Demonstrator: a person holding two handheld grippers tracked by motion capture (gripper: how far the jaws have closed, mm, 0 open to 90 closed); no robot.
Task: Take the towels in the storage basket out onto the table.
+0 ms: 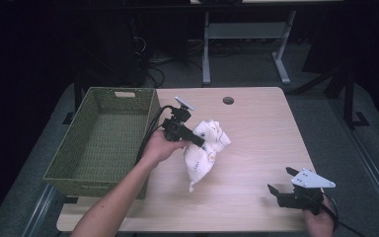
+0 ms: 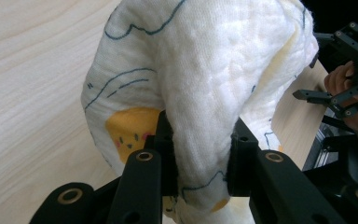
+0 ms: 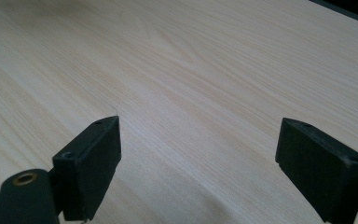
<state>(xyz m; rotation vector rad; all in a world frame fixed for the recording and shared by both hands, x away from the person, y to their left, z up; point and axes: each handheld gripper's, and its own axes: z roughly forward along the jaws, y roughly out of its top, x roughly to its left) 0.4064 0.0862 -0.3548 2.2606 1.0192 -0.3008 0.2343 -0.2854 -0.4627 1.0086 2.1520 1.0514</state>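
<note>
Left gripper (image 1: 197, 139) pinching a fold of white printed cloth (image 1: 205, 148), bunched on the table (image 1: 256, 123) just right of the green basket (image 1: 103, 138). Right gripper (image 1: 280, 183) well right of the basket, jaws wide, holding nothing.

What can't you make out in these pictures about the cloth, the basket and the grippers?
- Printed cloth: left gripper view, whole print hidden by folds and the left gripper.
- Green basket: high view, near inside hidden by its wall.
- Right gripper: high view, hand cut off by bottom edge.
</note>
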